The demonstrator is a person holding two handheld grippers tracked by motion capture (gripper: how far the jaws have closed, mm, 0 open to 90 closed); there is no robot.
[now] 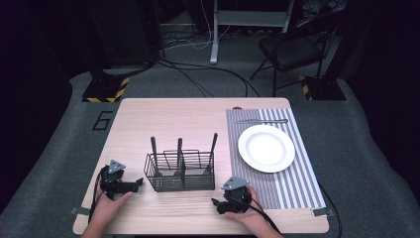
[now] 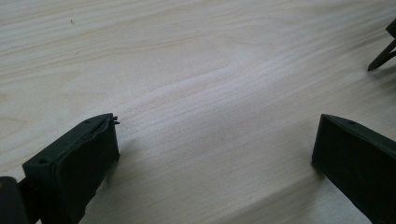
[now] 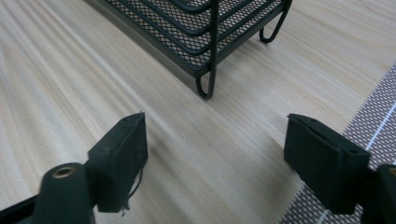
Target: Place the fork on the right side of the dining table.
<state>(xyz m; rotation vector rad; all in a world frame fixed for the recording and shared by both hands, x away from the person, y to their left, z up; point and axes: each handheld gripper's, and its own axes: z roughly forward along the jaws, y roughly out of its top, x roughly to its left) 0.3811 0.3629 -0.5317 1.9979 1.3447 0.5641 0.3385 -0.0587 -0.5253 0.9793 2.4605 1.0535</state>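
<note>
Black wire caddy awaits: both grippers, left and right, rest beside it, jaws open and empty; reaching for its cutlery likely comes next.

Bench pale wood grain; wire basket black mesh; plate white; placemat grey-white striped; both grippers black.

table: light wood | on it: wire caddy, striped placemat
</note>
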